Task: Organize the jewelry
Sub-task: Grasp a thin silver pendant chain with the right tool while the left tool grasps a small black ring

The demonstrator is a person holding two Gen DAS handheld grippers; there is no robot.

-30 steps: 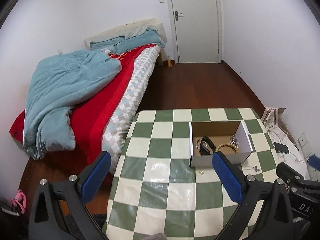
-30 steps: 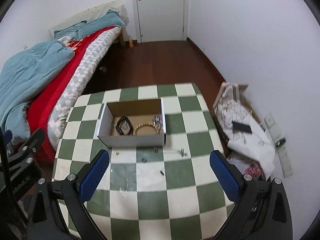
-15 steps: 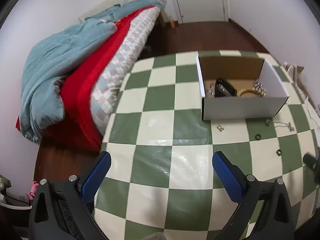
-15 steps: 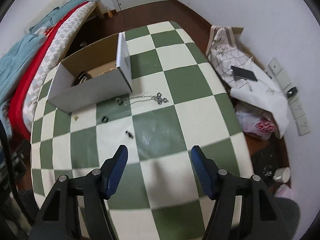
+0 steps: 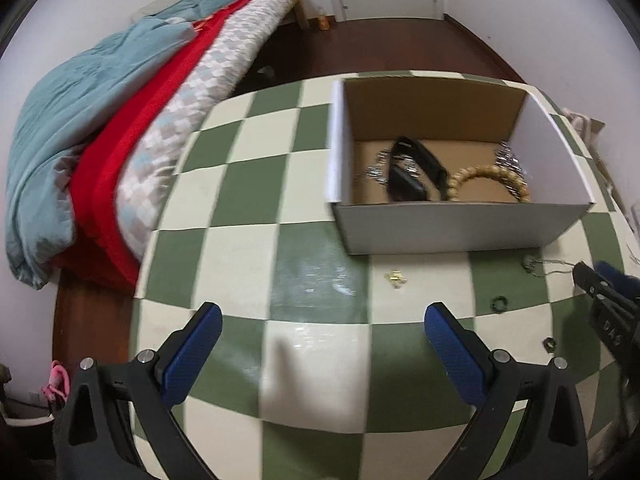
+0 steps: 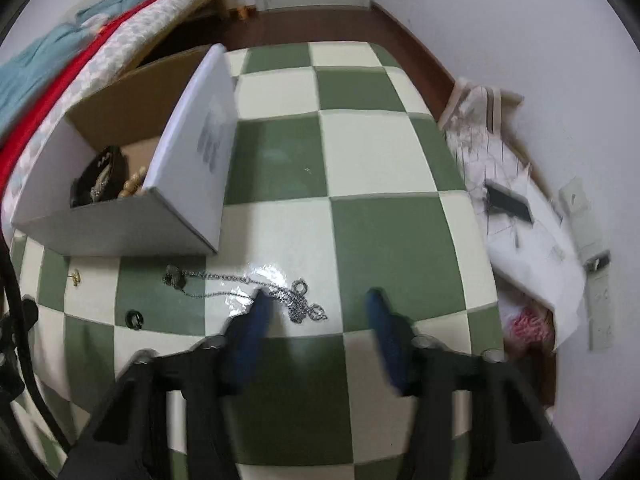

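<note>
A white cardboard box (image 5: 452, 232) (image 6: 188, 168) stands on the green-and-cream checked table (image 5: 240, 256) (image 6: 384, 248). It holds a black band (image 5: 412, 172), a beaded bracelet (image 5: 492, 178) and silver pieces. In front of it lie a gold earring (image 5: 395, 278) (image 6: 75, 277), a black ring (image 5: 499, 305) (image 6: 135, 318), a small nut (image 5: 549, 345) and a silver chain necklace (image 6: 256, 286). My left gripper (image 5: 320, 320) is open and empty above the table. My right gripper (image 6: 318, 306) is open, low over the necklace's clasp end, with the chain between its fingers.
A bed (image 5: 120, 92) with a blue blanket and red sheet runs along the table's left side. To the right, on the floor, lie a white bag and papers (image 6: 520, 216) with a black phone (image 6: 510, 202). The right gripper shows at the left view's right edge (image 5: 608, 300).
Both grippers have dropped lower and moved closer to the table. The right gripper has narrowed its opening and moved in over the silver necklace.
</note>
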